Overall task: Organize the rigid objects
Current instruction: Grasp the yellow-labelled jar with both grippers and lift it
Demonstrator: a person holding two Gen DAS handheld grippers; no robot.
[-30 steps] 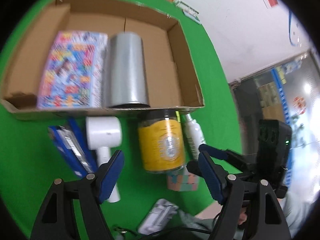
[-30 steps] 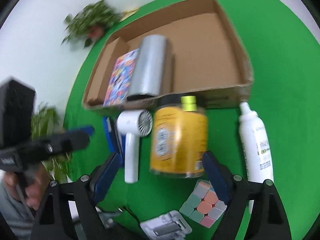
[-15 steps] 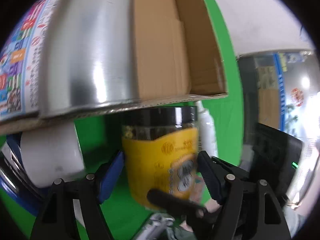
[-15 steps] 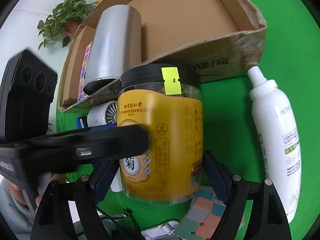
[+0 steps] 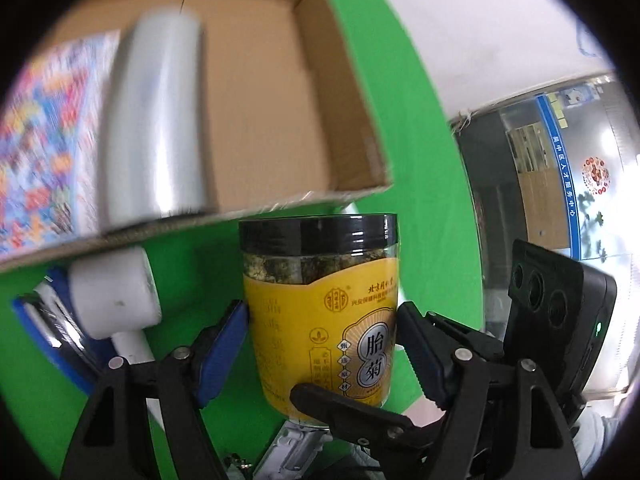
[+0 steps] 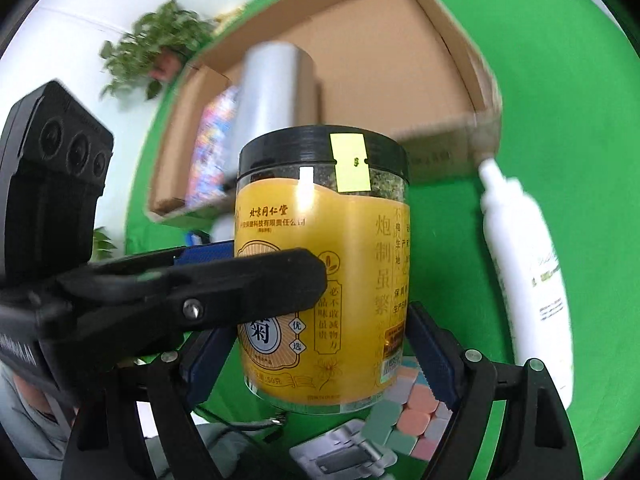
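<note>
The left gripper (image 5: 322,344) had both blue pads pressed on the yellow-labelled jar (image 5: 322,316), jaws set wide, one pad at nine o'clock of the jar, the other at three. The right gripper (image 6: 322,354) clasped the same jar (image 6: 324,264) from its own side, pads against the lower wall. The left gripper's black finger (image 6: 224,284) crossed in front of the jar's label in the right wrist view.

Around the jar: a white hair dryer (image 5: 116,300) at nine o'clock, with a blue box (image 5: 52,332) beyond it; a white spray bottle (image 6: 528,280) at three o'clock; a pastel cube (image 6: 408,412) at five o'clock. At twelve o'clock sat the cardboard box (image 5: 280,208), its near wall just behind the jar's black lid, holding a silver roll (image 5: 156,128) and a colourful book (image 5: 44,148). A green cloth (image 5: 416,120) lay beneath.
</note>
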